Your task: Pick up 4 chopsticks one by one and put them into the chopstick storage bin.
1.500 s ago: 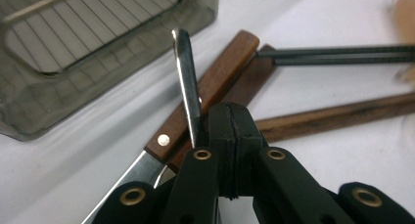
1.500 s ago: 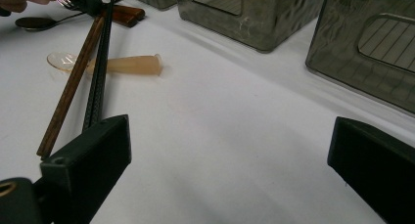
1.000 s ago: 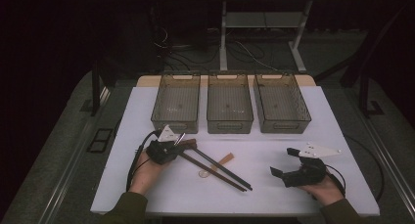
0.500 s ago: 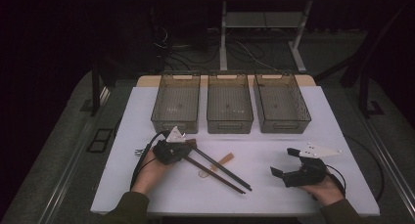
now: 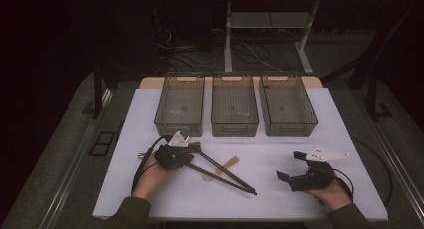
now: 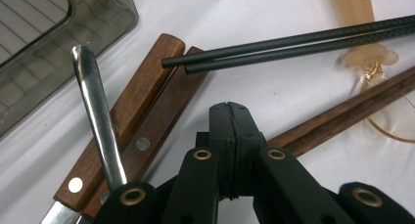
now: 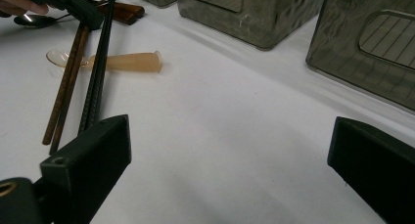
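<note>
Chopsticks [image 6: 293, 40] lie just ahead of the left gripper [image 5: 187, 158], whose jaws are pressed together on nothing; it's slid toward them since a second ago (right gripper [image 7: 230, 160] gaping, idle), so pickup hasn't started

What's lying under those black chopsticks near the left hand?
The black chopsticks cross over an amber plastic spoon and sit beside brown wooden chopsticks. Where they cross, that stretch of the spoon's handle is covered.

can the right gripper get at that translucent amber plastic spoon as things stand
Probably yes: the right gripper stands open over bare white table, and the amber plastic spoon's handle end points its way; the black chopsticks cross only the bowl end.
</note>
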Motion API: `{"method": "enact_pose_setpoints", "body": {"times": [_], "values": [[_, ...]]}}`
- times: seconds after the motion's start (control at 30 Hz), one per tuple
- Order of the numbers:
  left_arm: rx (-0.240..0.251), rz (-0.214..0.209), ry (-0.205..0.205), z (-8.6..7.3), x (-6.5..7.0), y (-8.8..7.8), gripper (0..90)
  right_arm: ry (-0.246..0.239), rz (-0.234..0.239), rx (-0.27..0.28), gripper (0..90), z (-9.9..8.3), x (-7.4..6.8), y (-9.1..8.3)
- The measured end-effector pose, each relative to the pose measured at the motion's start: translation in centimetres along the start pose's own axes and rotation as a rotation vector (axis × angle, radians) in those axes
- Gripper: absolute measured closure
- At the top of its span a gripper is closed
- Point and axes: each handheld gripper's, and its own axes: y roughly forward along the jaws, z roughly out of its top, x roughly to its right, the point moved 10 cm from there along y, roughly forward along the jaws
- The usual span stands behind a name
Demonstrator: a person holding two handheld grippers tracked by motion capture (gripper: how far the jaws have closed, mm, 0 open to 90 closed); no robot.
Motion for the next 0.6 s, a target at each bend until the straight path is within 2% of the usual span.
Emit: {"method": "enact_pose_setpoints", "body": {"times": [0.6], "values": [[-0.024,-0.04,-0.031,-0.87,0.57,-0.79,89.9,0.004,0.0,0.001,2.2,0.01,0.05,-0.06]]}}
